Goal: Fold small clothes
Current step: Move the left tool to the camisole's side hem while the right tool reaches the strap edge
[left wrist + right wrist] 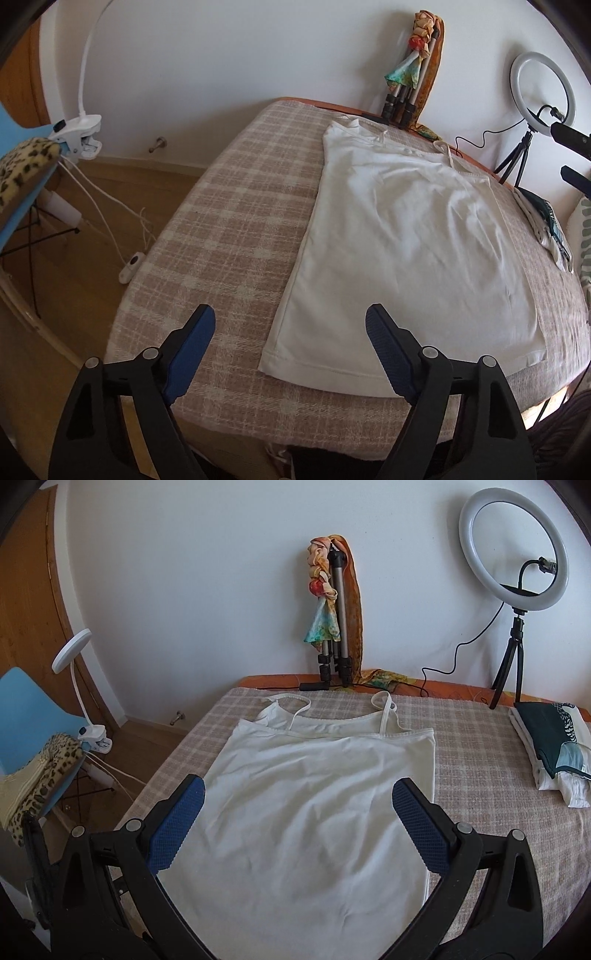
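Camisole [317,805] hem behind right fingers [177,823]

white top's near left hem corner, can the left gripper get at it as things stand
Probably yes. The left gripper has its jaws apart with nothing between them, and the white top lies flat on the checked blanket with its hem corner just beyond the fingertips. Nothing lies on or in front of that corner.

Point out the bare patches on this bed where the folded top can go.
Widest bare plaid blanket lies between the white camisole and the bed's floor-side edge. A narrower strip separates the camisole from the folded clothes pile. The wall side is crowded: folded tripod, ring light, cable.
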Tool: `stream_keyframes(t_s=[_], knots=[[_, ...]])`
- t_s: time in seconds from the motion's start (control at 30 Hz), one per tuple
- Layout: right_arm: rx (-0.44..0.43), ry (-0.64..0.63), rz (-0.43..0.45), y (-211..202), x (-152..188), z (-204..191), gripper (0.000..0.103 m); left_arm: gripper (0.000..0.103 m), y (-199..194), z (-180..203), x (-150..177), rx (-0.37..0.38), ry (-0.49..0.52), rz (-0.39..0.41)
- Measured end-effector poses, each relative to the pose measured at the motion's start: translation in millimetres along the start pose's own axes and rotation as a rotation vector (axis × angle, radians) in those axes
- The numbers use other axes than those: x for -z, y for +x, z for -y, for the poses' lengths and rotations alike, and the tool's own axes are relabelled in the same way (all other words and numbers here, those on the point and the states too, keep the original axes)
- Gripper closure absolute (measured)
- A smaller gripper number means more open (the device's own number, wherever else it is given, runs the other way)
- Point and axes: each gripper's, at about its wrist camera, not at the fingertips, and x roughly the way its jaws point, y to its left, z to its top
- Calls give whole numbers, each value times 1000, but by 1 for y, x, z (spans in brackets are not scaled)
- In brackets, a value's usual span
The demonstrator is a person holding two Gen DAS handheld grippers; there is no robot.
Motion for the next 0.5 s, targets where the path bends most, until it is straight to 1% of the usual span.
stream_keyframes(t_s=[0.03, 0.07, 0.1, 0.13, 0.17, 0.3, 0.37, 0.4, 0.5], knots=[[-19, 8, -22, 6, -5, -2, 0, 20, 4, -2, 0, 8, -16, -10], [-39, 18, -47, 14, -12, -4, 3, 22, 6, -4, 0, 19, -31, -17], [-60, 29, -77, 22, -19, -7, 9, 27, 9, -6, 0, 25, -41, -23], [-87, 40, -106, 31, -26, -10, 11, 29, 11, -7, -1, 26, -47, -31], [-117, 49, -130, 40, -34, -15, 12, 36, 14, -8, -2, 31, -56, -40], [-215, 71, -232, 91, -64, -37, 12, 38, 20, -11, -2, 65, -107, -80], [-256, 96, -289, 125, -75, -48, 17, 41, 21, -8, -3, 73, -102, -87], [-264, 102, -313, 141, -79, -54, 21, 45, 22, -5, -3, 71, -91, -87], [-251, 99, -378, 195, -82, -69, 26, 51, 24, -6, -3, 70, -79, -85]])
